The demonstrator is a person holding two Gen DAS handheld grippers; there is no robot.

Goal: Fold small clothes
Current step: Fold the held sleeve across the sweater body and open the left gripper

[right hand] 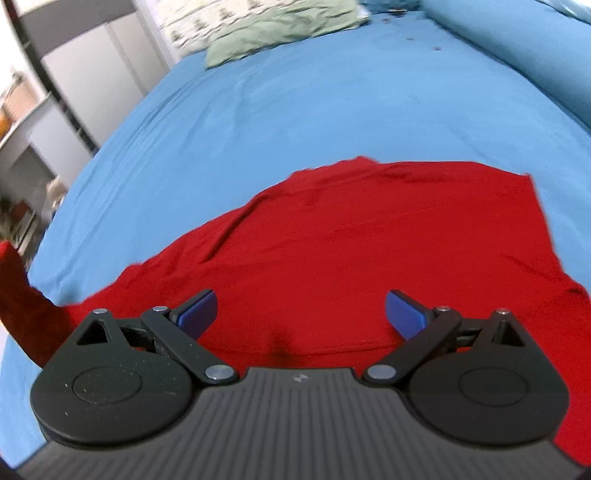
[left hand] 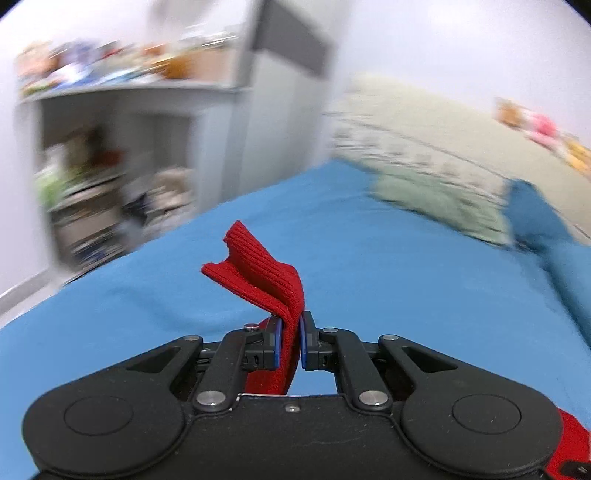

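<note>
Soft, floppy red top (right hand: pixel 369 236) on the bed (right hand: pixel 295 110), cuff pinched in left claw (left hand: pixel 291 341), right claw (right hand: pixel 301 314) wide open.

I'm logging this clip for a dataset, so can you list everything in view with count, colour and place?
garment: one, red, spread on the bed, one ribbed edge lifted at its left side
bed sheet: one, blue, covers the bed under the garment
pillow: one, pale green, at the far end of the bed
patterned bedding: one, cream, beyond the pillow
shelf unit: one, grey, beside the bed, full of blurred items
soft toys: several, pink and orange, blurred, far right
left gripper: one, black with blue pads, shut on the garment's edge
right gripper: one, black with blue pads, open above the garment
</note>
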